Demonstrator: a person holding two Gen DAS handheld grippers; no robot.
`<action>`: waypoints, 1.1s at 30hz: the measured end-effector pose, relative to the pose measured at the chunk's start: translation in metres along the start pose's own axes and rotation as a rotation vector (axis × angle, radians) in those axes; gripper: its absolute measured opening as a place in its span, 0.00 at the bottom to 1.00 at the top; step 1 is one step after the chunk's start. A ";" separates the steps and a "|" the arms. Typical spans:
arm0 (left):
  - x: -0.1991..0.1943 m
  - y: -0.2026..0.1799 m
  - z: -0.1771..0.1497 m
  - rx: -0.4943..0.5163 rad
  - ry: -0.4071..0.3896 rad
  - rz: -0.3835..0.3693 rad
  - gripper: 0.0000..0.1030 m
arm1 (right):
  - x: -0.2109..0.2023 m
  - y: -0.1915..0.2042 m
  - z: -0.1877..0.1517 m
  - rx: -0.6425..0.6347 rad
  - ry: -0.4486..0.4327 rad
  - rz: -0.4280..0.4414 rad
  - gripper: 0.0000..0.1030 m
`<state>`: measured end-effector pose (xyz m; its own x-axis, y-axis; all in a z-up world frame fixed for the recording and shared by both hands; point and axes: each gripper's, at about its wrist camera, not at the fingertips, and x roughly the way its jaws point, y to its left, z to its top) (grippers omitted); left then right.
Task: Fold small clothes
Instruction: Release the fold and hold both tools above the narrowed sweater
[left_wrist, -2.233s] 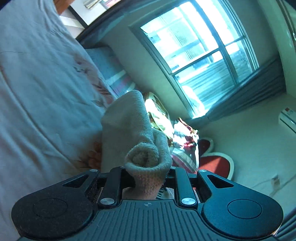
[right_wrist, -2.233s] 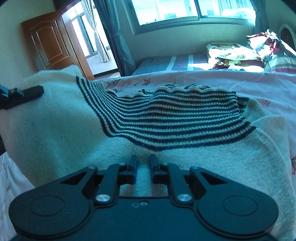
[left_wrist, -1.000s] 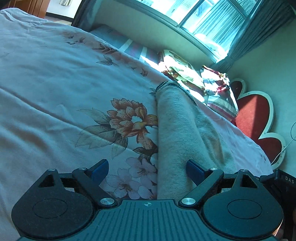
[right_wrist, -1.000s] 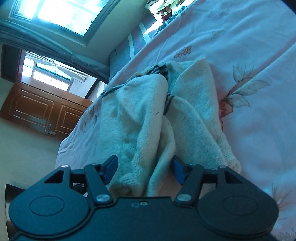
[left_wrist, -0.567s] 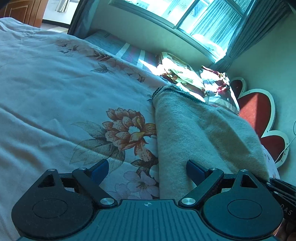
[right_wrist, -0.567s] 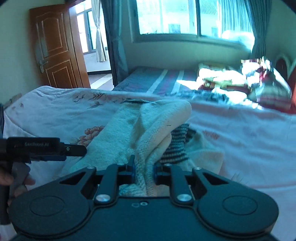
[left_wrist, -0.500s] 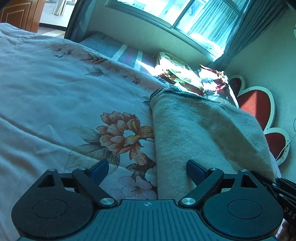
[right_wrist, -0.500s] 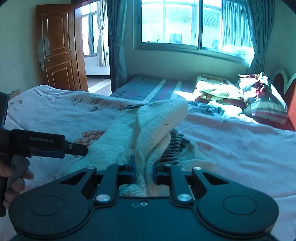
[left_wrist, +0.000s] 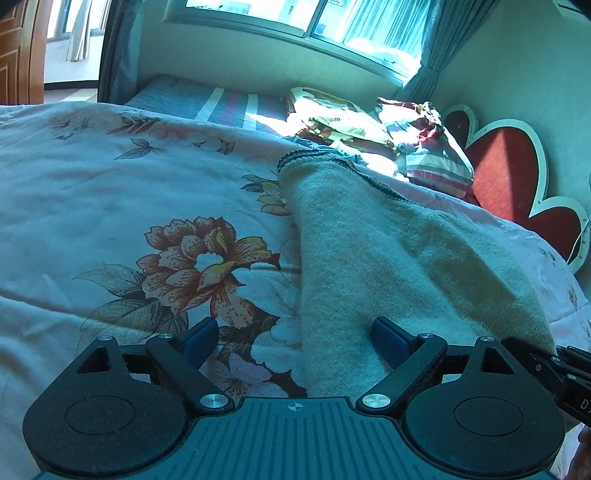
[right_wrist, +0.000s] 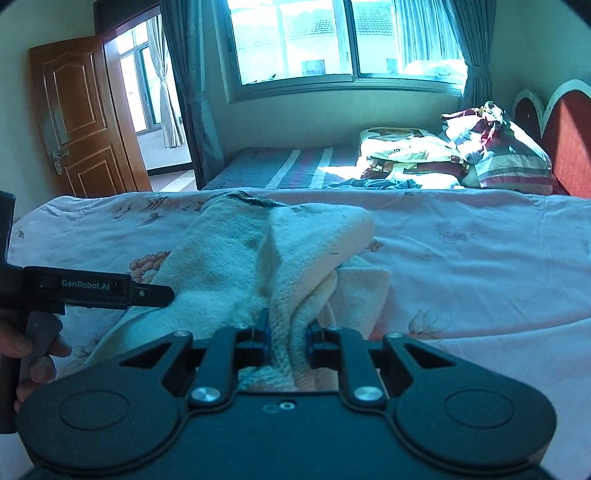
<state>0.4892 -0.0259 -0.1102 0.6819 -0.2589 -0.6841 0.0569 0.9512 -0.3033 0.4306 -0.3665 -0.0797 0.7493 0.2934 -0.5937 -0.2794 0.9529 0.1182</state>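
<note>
- Right now the right gripper (right_wrist: 287, 341) is pinching a bunched-up edge of the cream sweater (right_wrist: 295, 258). Its two jaws sit close together with the thick knit squeezed between them.
- It holds this edge up, I think, so that one side of the sweater can be laid over the other side to make a fold.
- Beside it, the left gripper (left_wrist: 295, 338) has its jaws spread wide and holds nothing. It hangs just over the near left edge of the sweater, with one blue pad (left_wrist: 388, 338) over the knit and the other over the bedspread.
- My guess is that it waits there to press the sweater flat or to take a new corner.
- The sweater lies on the flowery bedspread (left_wrist: 92, 206), in the near middle of the bed. Part of it is lifted toward the right gripper.
- Farther off, pillows (right_wrist: 509, 155) are piled at the far right, by the red headboard (left_wrist: 506, 177).
- Only the right wrist view shows the pinch itself, the raised hump of knit, and a hand (right_wrist: 26, 354) holding the left gripper's handle at the left.
- Only the left wrist view shows the dark striped trim (left_wrist: 306, 158) at the sweater's far end and the big flower (left_wrist: 203, 258) just left of it.
</note>
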 end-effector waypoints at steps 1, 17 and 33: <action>0.000 0.000 -0.001 0.006 0.000 -0.001 0.88 | 0.002 -0.004 -0.001 0.020 0.007 0.004 0.16; -0.003 -0.007 0.012 0.089 0.020 -0.014 0.87 | 0.040 -0.096 0.018 0.524 0.028 0.236 0.39; -0.011 -0.033 0.012 0.187 -0.041 0.040 0.88 | 0.027 -0.081 -0.001 0.322 -0.057 0.022 0.23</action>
<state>0.4883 -0.0522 -0.0852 0.7153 -0.2169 -0.6643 0.1613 0.9762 -0.1450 0.4728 -0.4355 -0.1056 0.7803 0.3094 -0.5435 -0.0983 0.9190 0.3819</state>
